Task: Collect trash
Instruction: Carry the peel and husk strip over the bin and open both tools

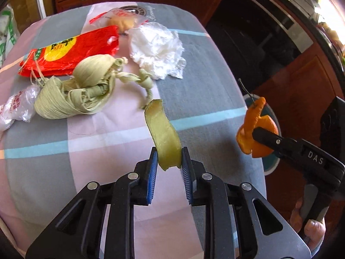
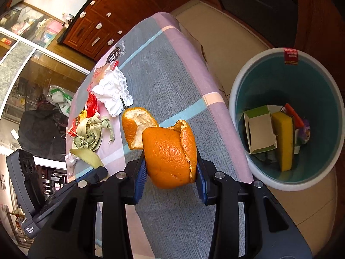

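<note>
The left tool (image 1: 167, 157) pinched a pale green peel strip (image 1: 163, 136) above the cloth-covered worktop (image 1: 204, 69). The right tool (image 2: 170, 170) gripped orange peel (image 2: 166, 151), held beside the teal bin (image 2: 241, 99) on the floor.

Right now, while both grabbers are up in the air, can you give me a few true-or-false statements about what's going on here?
1. The right gripper holds an orange peel. True.
2. The left gripper is empty. False: it grips a pale green peel strip.
3. The bin is empty. False: a small carton and a yellow sponge lie inside.
4. A crumpled white tissue lies on the table. True.
5. The red bag is in the bin. False: it lies on the table beside the husks.
</note>
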`<state>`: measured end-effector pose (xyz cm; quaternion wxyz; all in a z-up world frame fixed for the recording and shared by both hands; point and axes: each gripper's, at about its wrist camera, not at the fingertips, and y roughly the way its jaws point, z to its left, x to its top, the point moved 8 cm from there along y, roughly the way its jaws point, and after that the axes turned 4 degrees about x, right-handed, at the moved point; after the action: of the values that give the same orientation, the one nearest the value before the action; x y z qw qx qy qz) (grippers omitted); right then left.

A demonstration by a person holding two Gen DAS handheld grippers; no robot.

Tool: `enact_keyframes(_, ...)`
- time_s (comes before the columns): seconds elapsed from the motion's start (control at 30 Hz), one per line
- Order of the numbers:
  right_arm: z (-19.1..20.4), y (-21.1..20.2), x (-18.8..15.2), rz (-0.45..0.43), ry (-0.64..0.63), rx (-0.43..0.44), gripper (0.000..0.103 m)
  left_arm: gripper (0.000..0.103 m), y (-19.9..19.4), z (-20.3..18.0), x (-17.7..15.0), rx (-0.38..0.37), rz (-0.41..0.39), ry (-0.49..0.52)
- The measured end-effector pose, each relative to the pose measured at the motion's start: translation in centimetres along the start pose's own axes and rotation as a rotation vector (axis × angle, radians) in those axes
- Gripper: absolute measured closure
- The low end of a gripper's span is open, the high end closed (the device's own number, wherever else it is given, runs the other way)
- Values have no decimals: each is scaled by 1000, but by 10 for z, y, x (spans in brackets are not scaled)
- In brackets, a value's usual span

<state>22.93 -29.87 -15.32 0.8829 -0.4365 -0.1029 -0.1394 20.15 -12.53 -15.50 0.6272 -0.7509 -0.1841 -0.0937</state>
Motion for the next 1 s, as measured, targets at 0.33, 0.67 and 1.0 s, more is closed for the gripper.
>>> enact_keyframes(0.33,-41,-64,10,-127,79,-47,66,80,-2,-71,6,-72,-2,198)
enact_keyframes(0.67,-118,-110,14,-208,217,-150,66,80,13,-141,16,-144,20,374)
enact_keyframes(1.0,-158,-104,21,-187,287,-224,65,80,45,-187,22,-193,85,499)
